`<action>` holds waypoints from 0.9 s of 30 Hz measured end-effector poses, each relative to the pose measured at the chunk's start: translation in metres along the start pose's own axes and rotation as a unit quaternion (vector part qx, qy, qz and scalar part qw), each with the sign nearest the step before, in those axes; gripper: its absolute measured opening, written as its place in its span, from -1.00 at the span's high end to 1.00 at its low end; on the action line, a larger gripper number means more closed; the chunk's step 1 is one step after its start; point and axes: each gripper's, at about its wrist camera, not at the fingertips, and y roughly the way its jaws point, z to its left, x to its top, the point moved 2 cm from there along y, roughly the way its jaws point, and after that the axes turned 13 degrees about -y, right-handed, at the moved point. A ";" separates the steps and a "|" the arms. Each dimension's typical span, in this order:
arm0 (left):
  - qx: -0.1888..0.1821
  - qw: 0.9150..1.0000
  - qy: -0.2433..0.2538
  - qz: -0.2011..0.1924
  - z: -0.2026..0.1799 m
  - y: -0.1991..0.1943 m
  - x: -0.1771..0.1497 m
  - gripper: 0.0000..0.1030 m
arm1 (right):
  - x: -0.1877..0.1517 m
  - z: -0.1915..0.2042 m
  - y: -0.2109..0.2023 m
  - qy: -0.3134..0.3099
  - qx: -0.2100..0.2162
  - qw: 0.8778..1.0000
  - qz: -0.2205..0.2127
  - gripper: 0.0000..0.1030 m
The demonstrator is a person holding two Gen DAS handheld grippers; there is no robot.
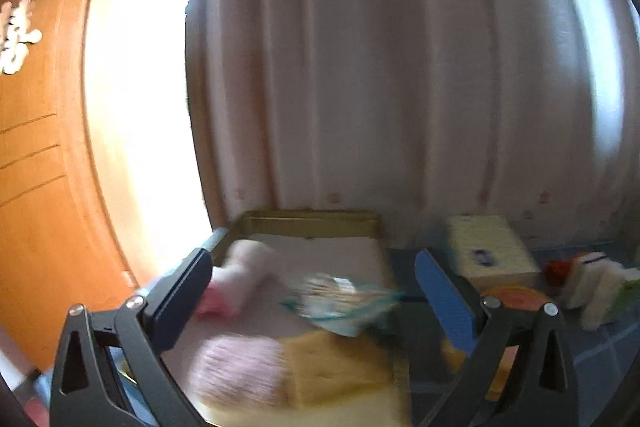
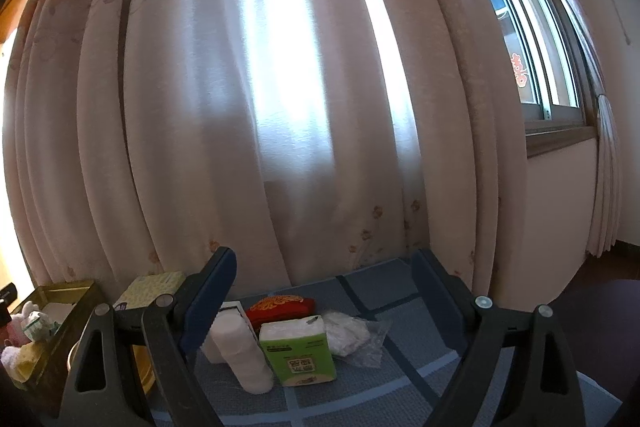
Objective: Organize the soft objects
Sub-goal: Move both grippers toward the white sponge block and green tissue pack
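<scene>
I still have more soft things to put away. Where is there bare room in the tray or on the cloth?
In the tray, the far half is bare; the near end is crowded. On the blue checked cloth, the patch right of the clear bag is free; the green tissue pack area is crowded.

blue checked tablecloth [image 2: 400, 379] | tissue pack [image 2: 298, 351] | gold tray [image 1: 312, 217]

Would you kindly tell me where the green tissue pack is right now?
In the right wrist view, the green tissue pack stands on the blue checked cloth, between the white cotton-pad roll and the clear plastic bag.
</scene>
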 end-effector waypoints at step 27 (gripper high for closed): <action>-0.165 0.983 0.078 0.017 -0.163 -0.053 -0.052 -1.00 | 0.002 -0.047 0.007 -0.009 -0.048 0.999 -0.004 -0.76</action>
